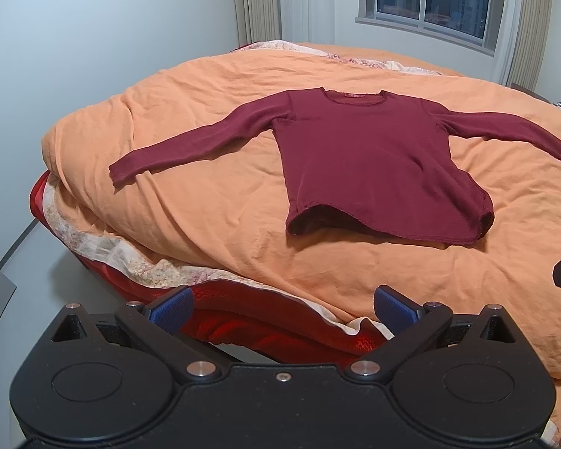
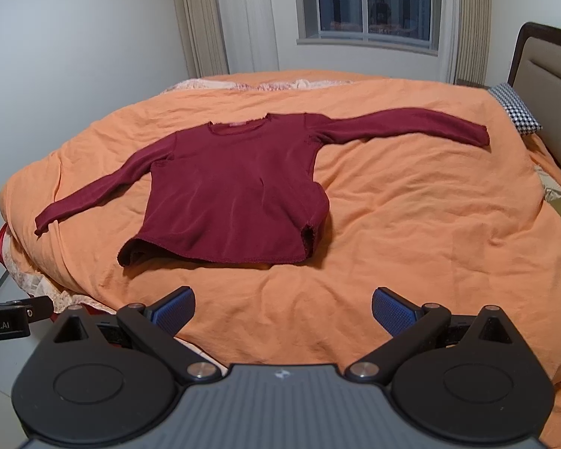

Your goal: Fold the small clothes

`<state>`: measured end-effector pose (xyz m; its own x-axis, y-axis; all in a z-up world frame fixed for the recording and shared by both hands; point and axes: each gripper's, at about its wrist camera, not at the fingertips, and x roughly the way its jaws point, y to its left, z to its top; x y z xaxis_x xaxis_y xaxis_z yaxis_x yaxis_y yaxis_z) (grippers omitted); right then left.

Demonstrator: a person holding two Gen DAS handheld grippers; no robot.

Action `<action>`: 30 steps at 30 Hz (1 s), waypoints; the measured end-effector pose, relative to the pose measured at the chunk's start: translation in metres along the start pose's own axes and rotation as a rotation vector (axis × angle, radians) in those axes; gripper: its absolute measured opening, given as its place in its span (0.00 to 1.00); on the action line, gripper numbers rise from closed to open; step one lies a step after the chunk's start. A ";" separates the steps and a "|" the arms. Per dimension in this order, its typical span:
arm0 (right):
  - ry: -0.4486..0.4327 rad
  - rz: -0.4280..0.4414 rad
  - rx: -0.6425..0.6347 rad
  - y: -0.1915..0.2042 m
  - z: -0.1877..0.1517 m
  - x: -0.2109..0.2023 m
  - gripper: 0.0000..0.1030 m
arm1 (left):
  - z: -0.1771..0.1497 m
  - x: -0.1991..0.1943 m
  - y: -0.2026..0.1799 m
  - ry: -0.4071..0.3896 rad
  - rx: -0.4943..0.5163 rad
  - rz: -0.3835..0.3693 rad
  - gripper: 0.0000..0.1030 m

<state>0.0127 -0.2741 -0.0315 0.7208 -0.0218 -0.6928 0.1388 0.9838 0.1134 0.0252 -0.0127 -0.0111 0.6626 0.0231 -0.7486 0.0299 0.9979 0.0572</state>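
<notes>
Orange duvet (image 1: 355, 280) bears a maroon top (image 1: 374, 164) spread flat, well beyond both grippers' wide-spread fingers (image 1: 172, 308).

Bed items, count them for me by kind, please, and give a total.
Dark red long-sleeved top: 1
Orange duvet: 1
Checked pillow: 1
Total: 3

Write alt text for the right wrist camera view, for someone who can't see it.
A dark red long-sleeved top lies flat, sleeves spread, on an orange duvet covering a bed. The open right gripper hovers near the bed's edge, holding nothing; a window is behind.
</notes>
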 end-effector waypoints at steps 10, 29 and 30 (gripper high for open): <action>0.146 -0.049 0.040 -0.030 0.015 0.046 1.00 | 0.024 0.034 -0.027 0.080 0.011 0.017 0.99; 0.241 -0.071 0.062 -0.131 0.075 0.111 1.00 | 0.095 0.109 -0.150 0.207 0.104 0.006 0.99; 0.242 -0.067 0.067 -0.137 0.078 0.113 1.00 | 0.098 0.112 -0.158 0.211 0.111 0.004 0.99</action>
<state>0.1283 -0.4256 -0.0701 0.5264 -0.0359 -0.8495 0.2314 0.9674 0.1025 0.1683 -0.1737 -0.0395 0.4923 0.0511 -0.8689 0.1173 0.9853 0.1244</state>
